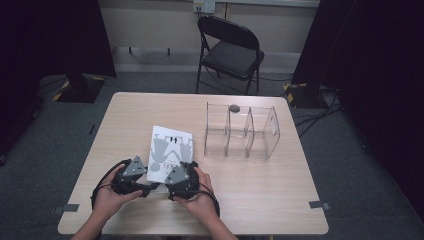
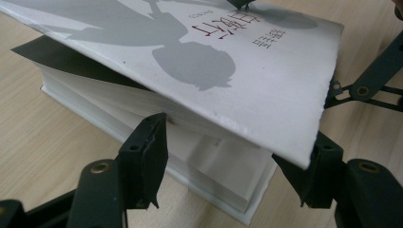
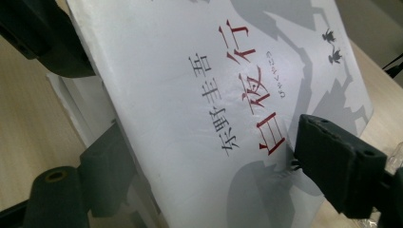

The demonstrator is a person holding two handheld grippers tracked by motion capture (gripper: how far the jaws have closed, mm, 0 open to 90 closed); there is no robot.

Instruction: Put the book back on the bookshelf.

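1. My left gripper point(image 2: 228, 175) has its jaws spread at the near end of the book point(image 2: 190, 118); one jaw sits against the page block under the lifted cover, the other at the cover's corner. I judge it loose rather than a firm pinch.
2. My right gripper point(image 3: 199, 180) straddles the cover point(image 3: 199, 118), one jaw below and one above, close to the red title. The jaws stand apart, and I cannot tell whether the pads press the card.
3. The book lies on the table point(image 1: 260, 190), near my edge, just left of the clear divider rack point(image 1: 242, 131), with both grippers at its near end in the high view.
4. Handling, as I judge it: a thick paperback, fairly heavy, with a soft, glossy cover that bends and slips. Lifted by the cover alone, the page block would sag or the cover could crease.
5. I would take hold across the whole thickness near the spine, cover and pages together.
6. Hard to read: the spine side is hidden from both gripper views, the far corners are cut off, and a small dark thing on the rack's rim is too small to name.
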